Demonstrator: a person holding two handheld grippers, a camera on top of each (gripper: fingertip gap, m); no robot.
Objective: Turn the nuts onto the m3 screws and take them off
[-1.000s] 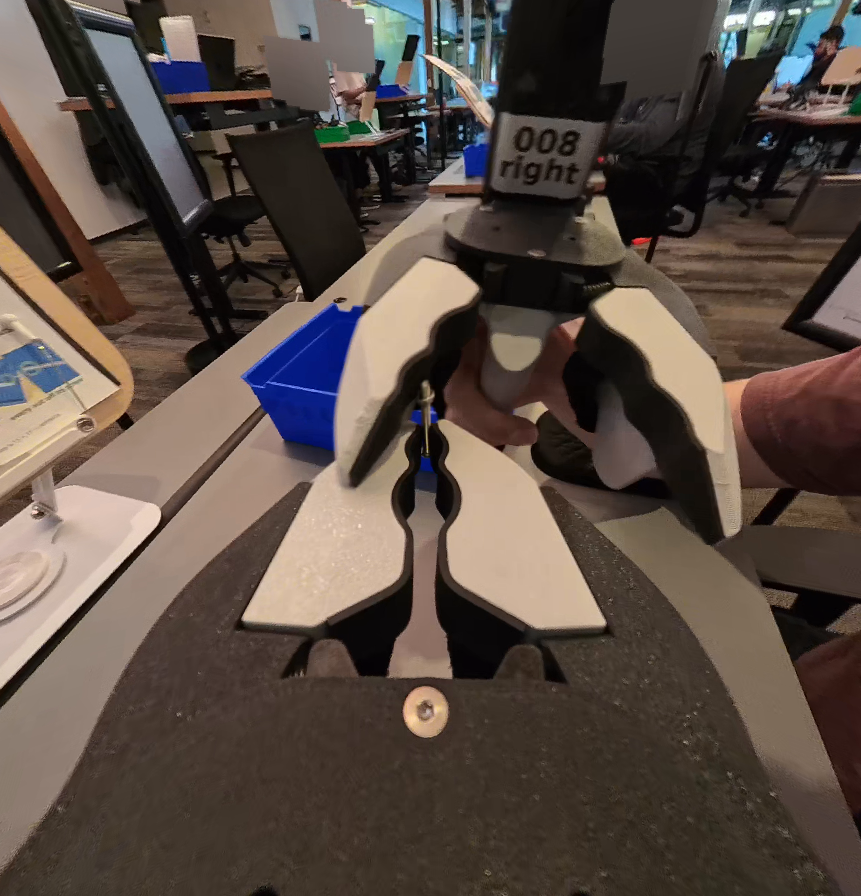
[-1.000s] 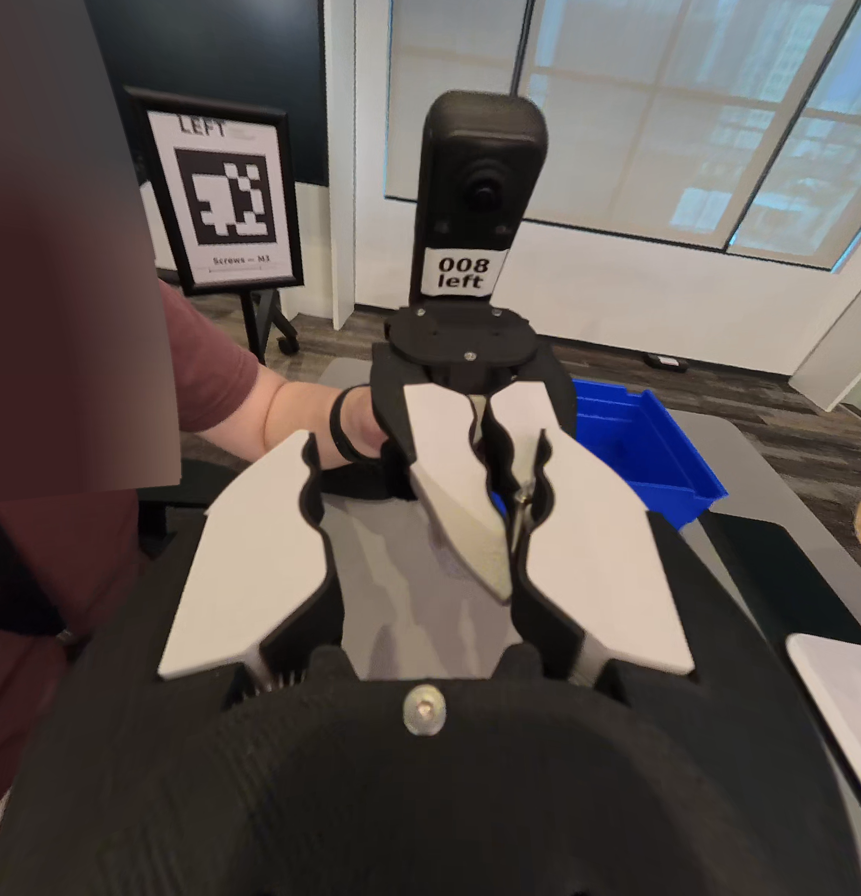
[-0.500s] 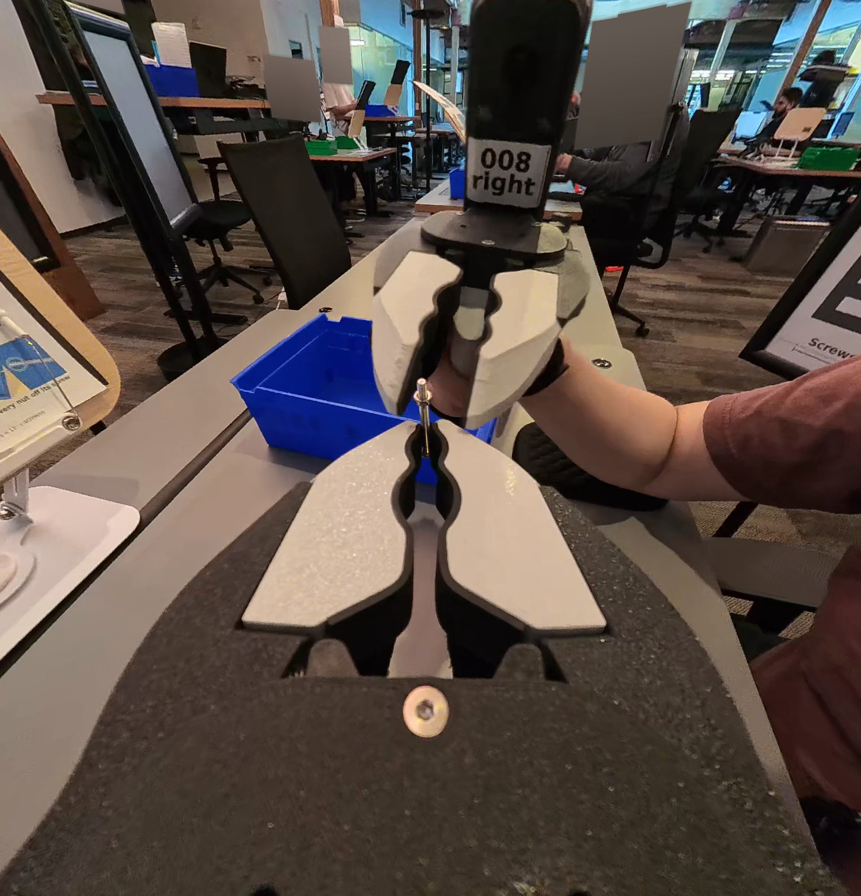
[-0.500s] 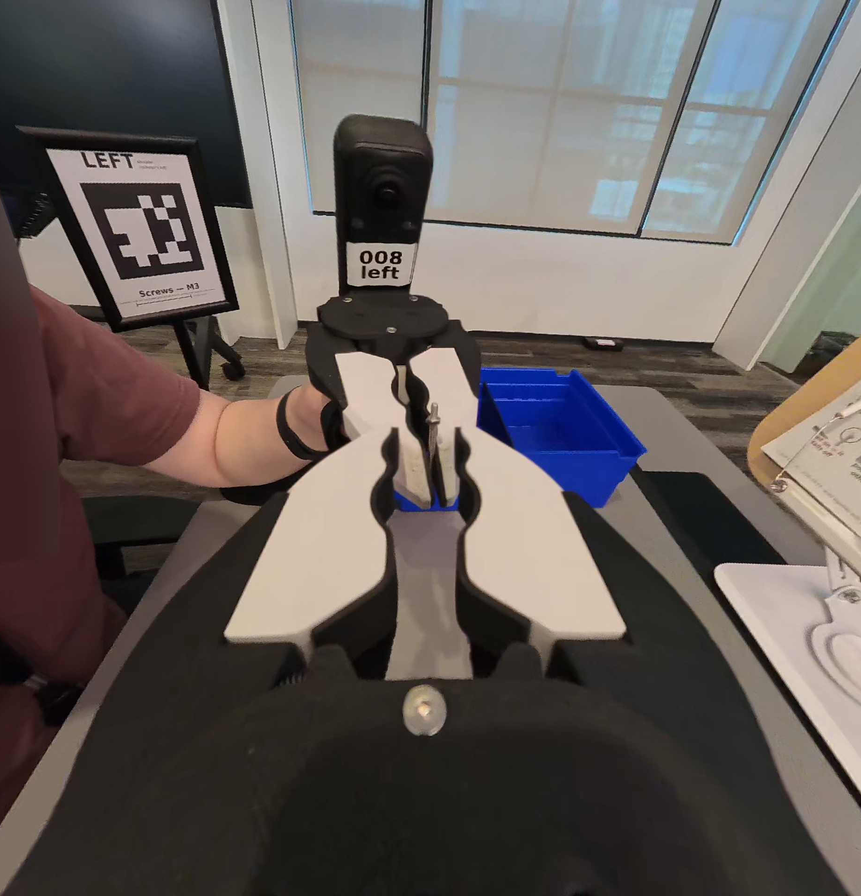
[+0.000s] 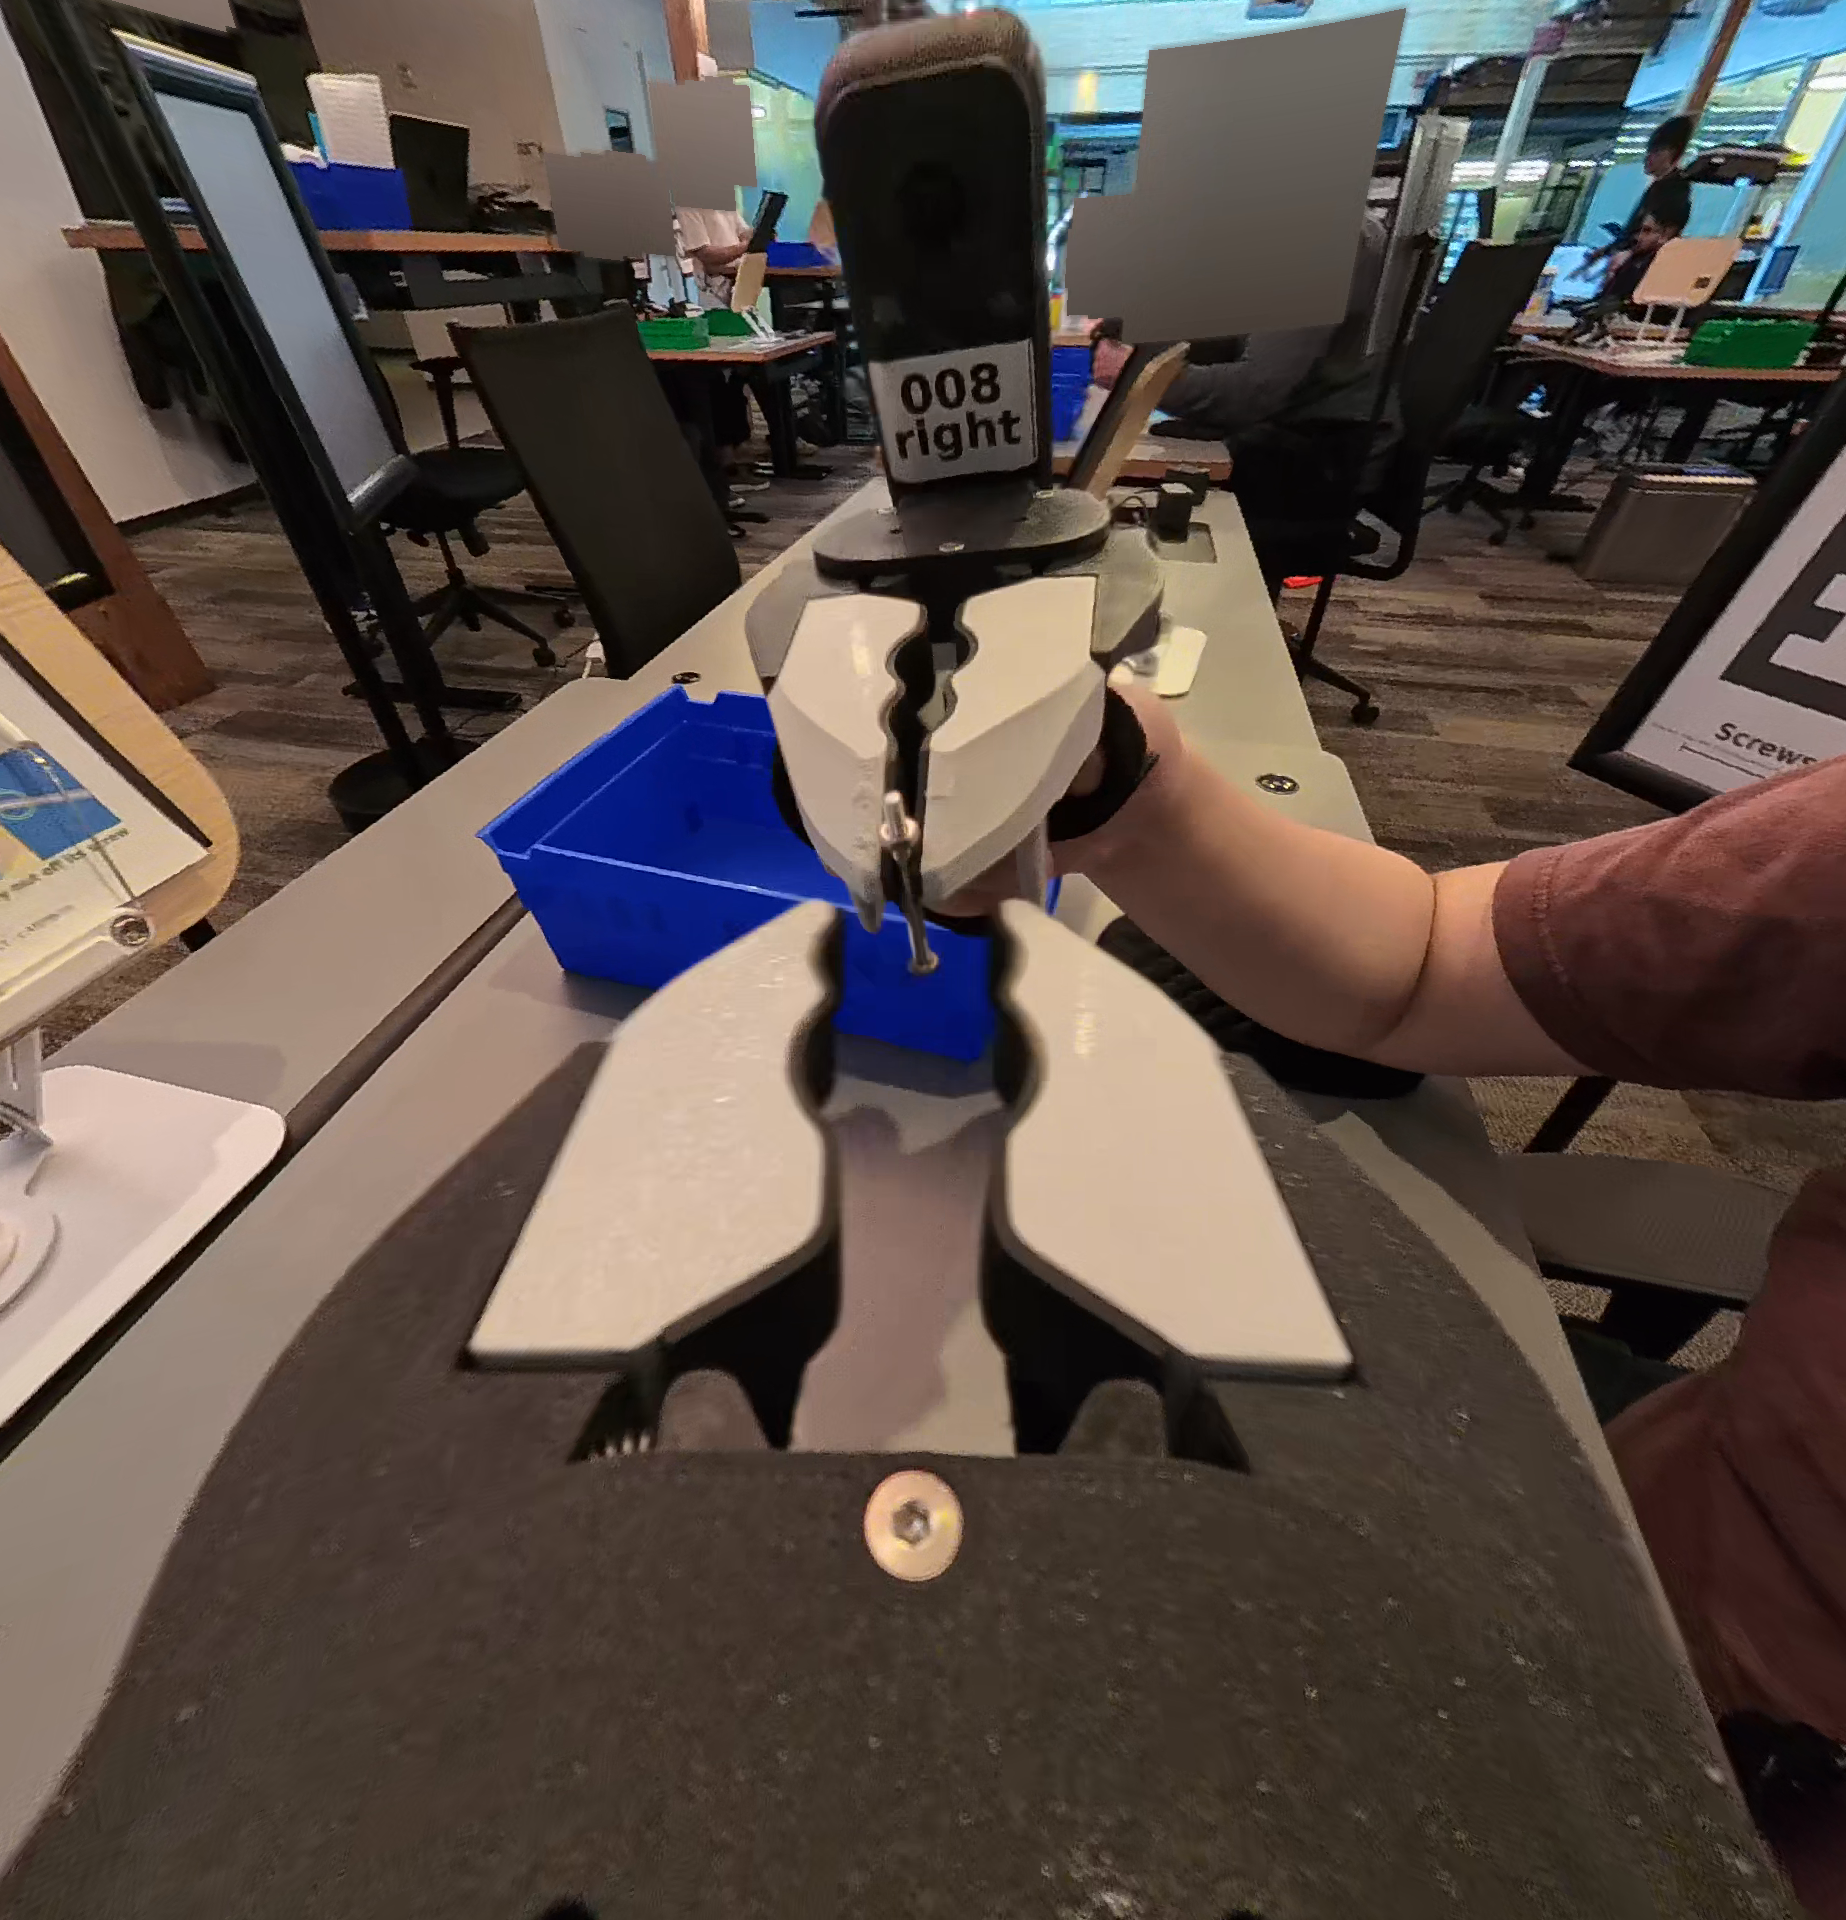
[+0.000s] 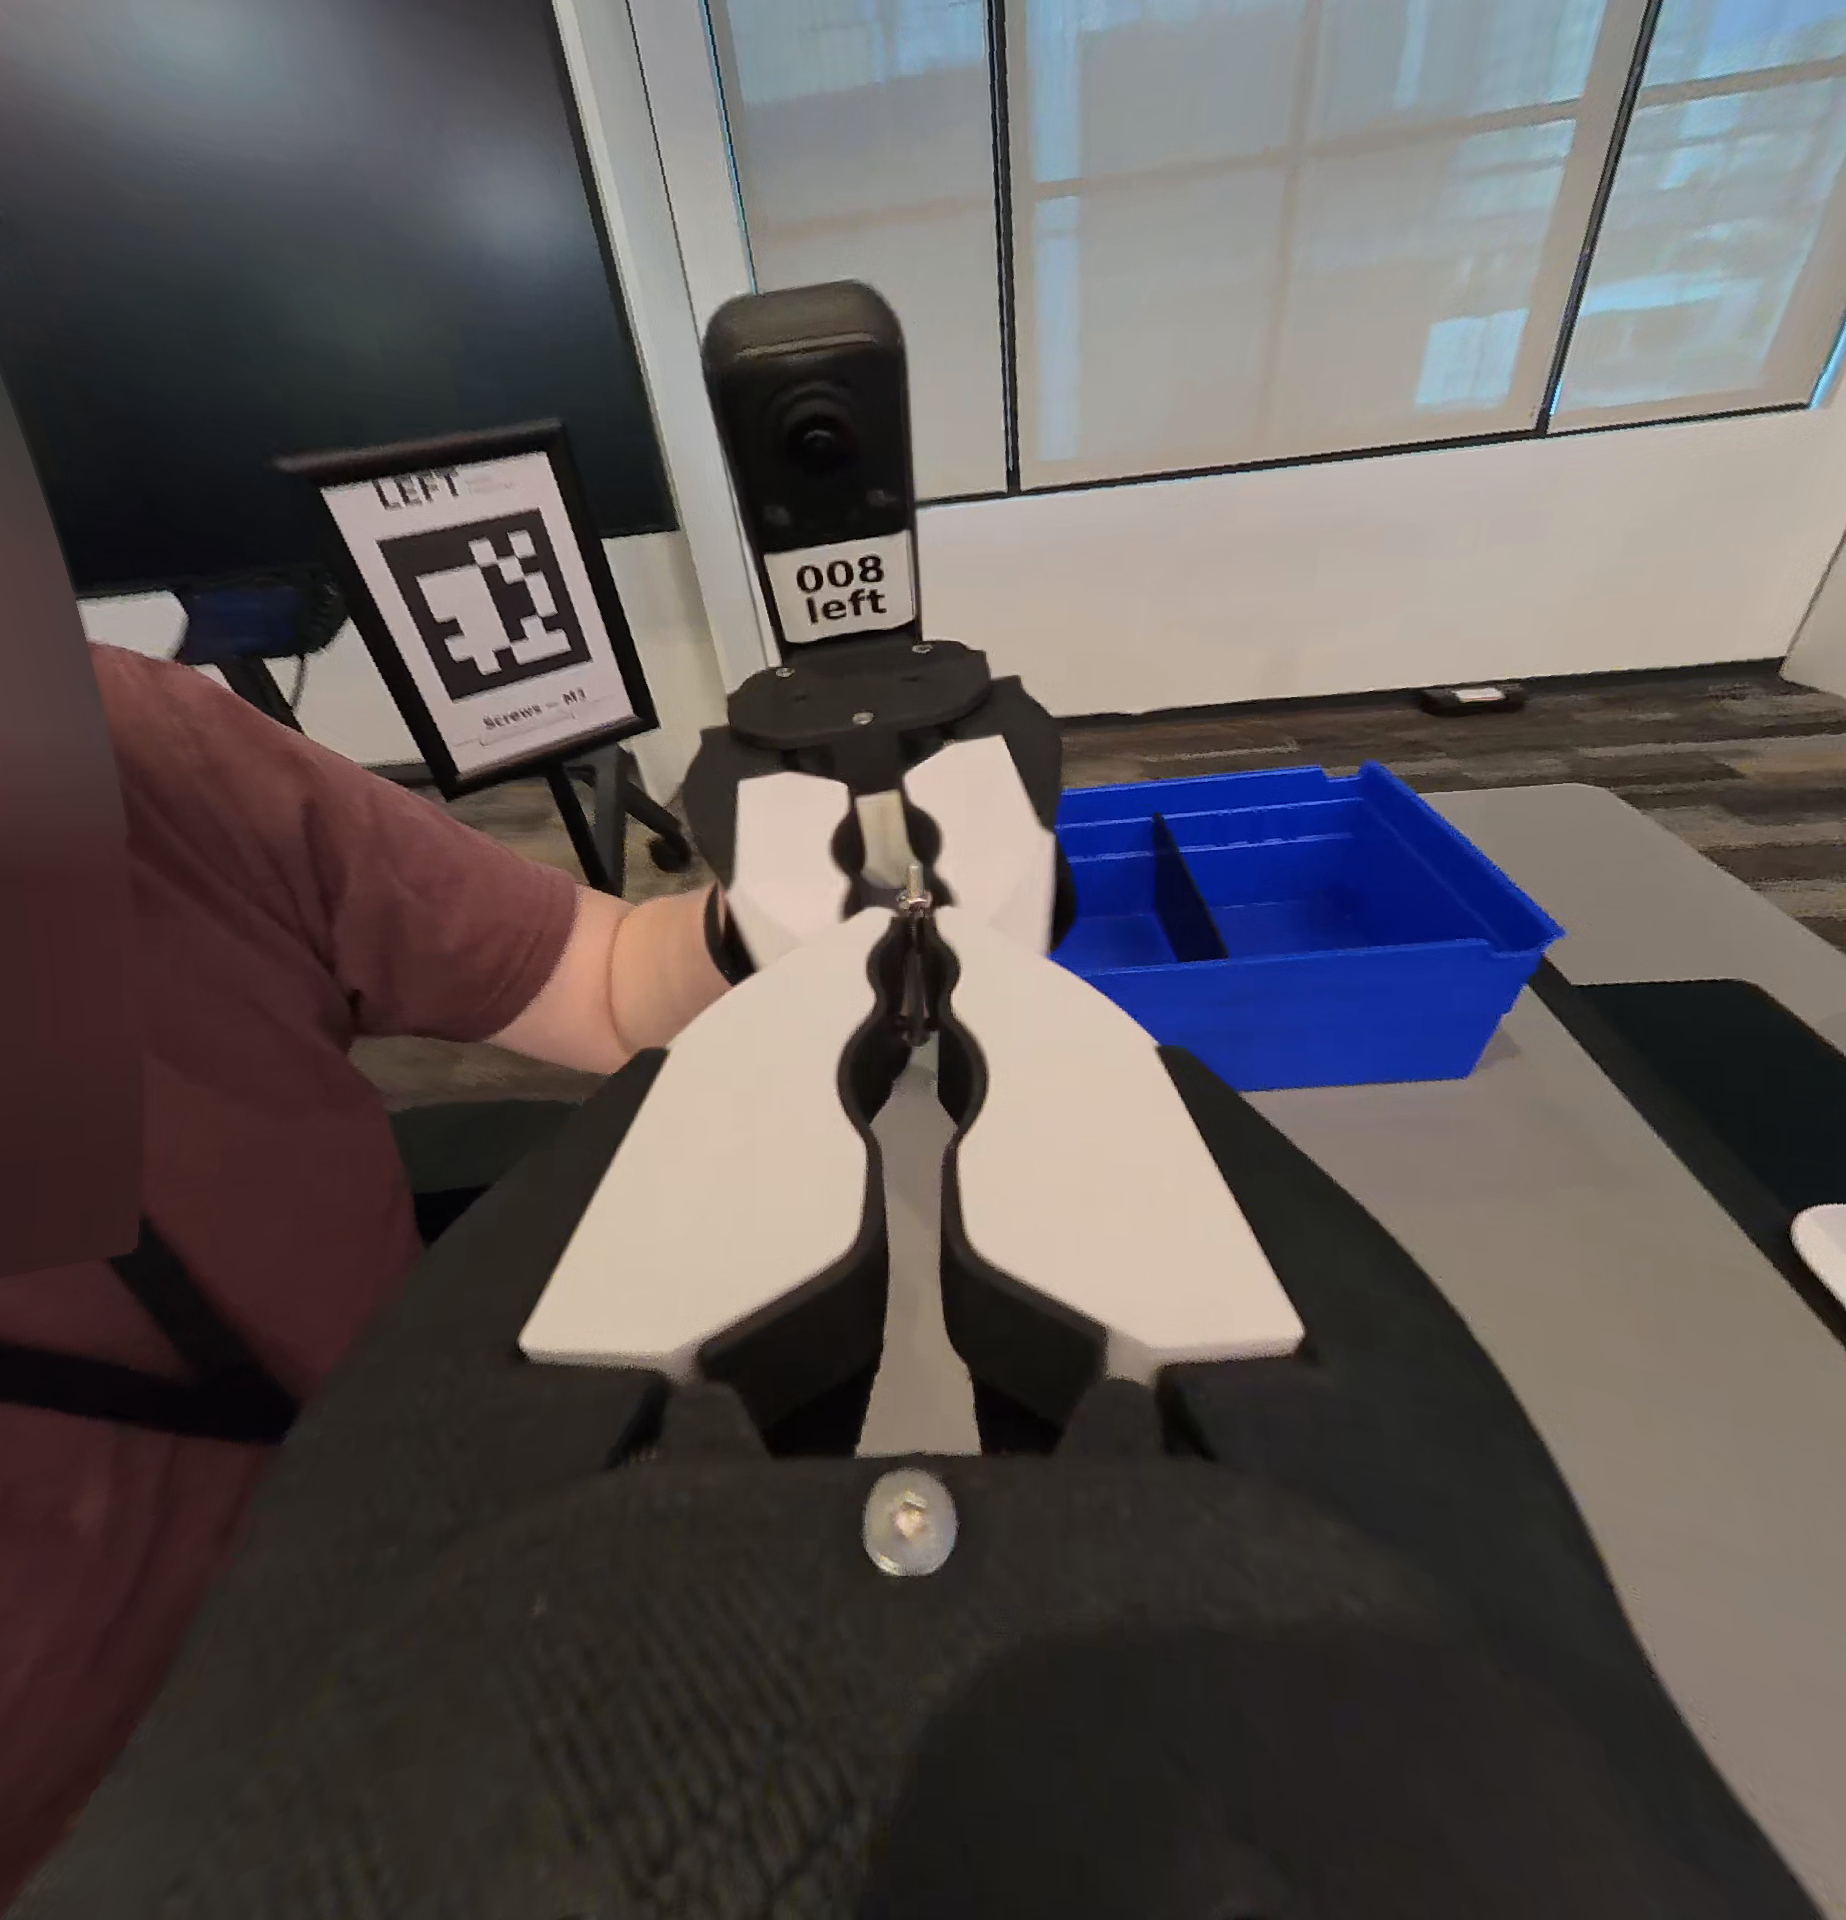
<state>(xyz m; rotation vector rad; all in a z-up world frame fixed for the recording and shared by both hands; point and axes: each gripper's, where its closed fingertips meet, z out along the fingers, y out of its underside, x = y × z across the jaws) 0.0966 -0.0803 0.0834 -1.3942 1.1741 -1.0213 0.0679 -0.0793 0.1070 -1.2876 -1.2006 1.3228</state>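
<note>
A thin silver m3 screw (image 5: 906, 883) is pinched in my right gripper (image 5: 903, 896), which is shut on it and faces the left camera. In the right wrist view the screw (image 6: 911, 902) sticks out past the shut tips of my right gripper (image 6: 911, 935). A small silver piece sits at its upper end; I cannot tell whether it is a nut or the head. My left gripper (image 5: 914, 925) is open, with its fingertips on either side of the screw's lower end and not touching it. It also shows in the right wrist view (image 6: 898, 883).
A blue divided bin (image 5: 680, 914) stands on the grey table (image 5: 379, 935) just behind the grippers; it also shows in the right wrist view (image 6: 1314, 997). A card stand on a white base (image 5: 98, 1174) is at the left. A person's forearm (image 5: 1314, 935) reaches in from the right. The tips of both grippers are at nearly the same place.
My right gripper closed and took hold of the screw. My left gripper, which had been shut on the screw, has opened and let it go.
</note>
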